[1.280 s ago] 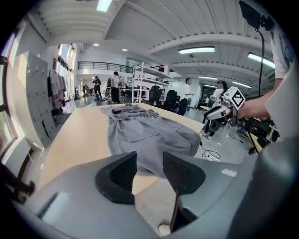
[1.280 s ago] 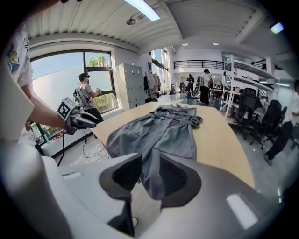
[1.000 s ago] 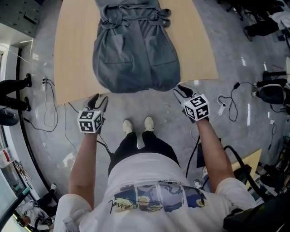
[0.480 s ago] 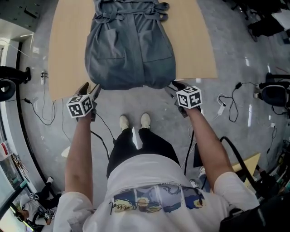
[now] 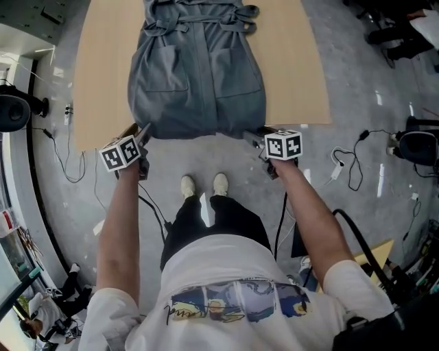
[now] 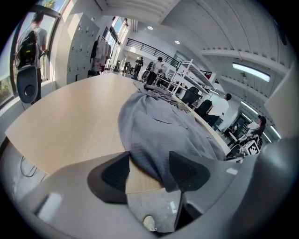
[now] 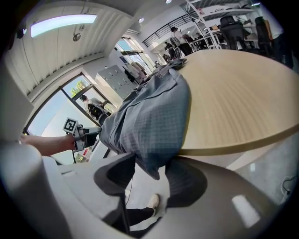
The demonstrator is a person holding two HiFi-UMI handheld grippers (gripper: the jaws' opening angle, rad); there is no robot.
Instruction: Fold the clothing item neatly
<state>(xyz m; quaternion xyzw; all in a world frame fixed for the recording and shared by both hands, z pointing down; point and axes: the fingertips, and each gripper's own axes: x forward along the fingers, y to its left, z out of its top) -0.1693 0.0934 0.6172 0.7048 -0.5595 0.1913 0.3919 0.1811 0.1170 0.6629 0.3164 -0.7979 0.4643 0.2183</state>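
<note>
Taking the hem of the grey garment [image 5: 197,75], likely the step in hand: bite both corners equally deep so your fold stays square.
Garment: flat on the table [image 5: 103,82], upper centre of the head view. Its long axis runs top to bottom, belted waist toward the top edge, hem overhanging the near table edge.
Left gripper [image 5: 140,131], right gripper [image 5: 252,136]: jaws just opened and apart, a hem corner between each pair, unpinched.

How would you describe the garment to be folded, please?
Start at the pale wooden table. Spread flat along it lies the grey belted dress, its rounded hem overhanging the near edge. Two patch pockets and a knotted waist tie mark it out.
</note>
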